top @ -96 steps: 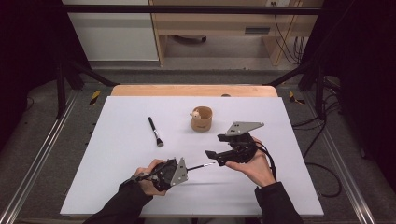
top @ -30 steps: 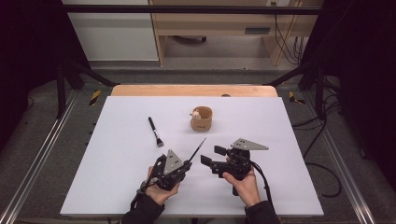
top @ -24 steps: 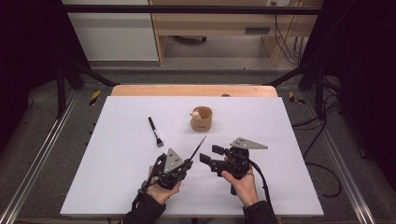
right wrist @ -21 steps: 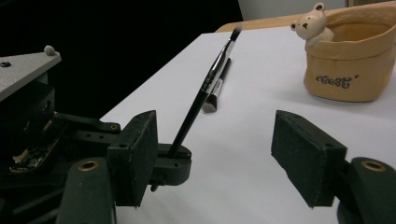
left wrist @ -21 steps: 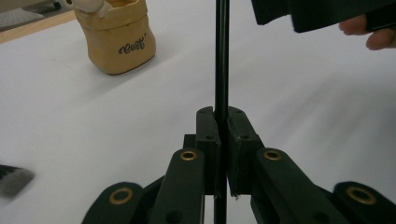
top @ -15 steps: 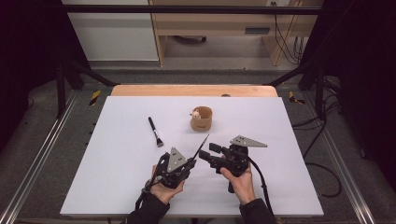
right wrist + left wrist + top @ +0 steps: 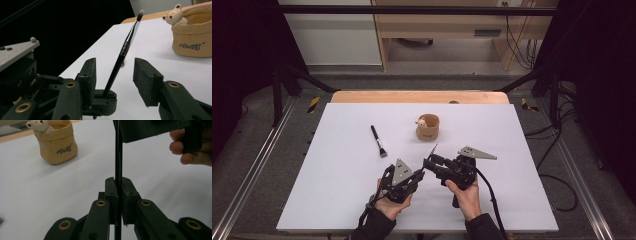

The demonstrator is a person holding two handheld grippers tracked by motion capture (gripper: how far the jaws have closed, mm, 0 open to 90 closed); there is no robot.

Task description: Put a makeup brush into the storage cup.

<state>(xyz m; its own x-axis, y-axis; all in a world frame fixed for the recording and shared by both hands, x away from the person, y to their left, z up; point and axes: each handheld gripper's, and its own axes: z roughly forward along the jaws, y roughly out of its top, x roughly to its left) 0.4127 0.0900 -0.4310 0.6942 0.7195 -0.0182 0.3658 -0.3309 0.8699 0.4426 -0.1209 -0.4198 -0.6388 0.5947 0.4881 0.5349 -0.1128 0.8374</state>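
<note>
Right gripper view: a thin black-handled makeup brush with a silver ferrule and pale bristle tip (image 7: 125,47) stands tilted, its lower end clamped in the left tongs (image 7: 105,96), its shaft rising between the spread jaws of the right tongs (image 7: 117,77), which have just been closing but do not yet press on it. The left gripper view confirms the left tongs (image 7: 118,195) pinched tight on the handle. The brush looks light, stiff and smooth, so it may slip or swing; the handle just below the ferrule seems the best hold, keeping off the soft bristles. Taking the small tan fabric pot with a bear figure on its rim (image 7: 427,127) as landmark, the brush is held above the white worktop (image 7: 522,150) just on the person's side of the pot, and a second black brush (image 7: 378,141) lies flat to the pot's left.
</note>
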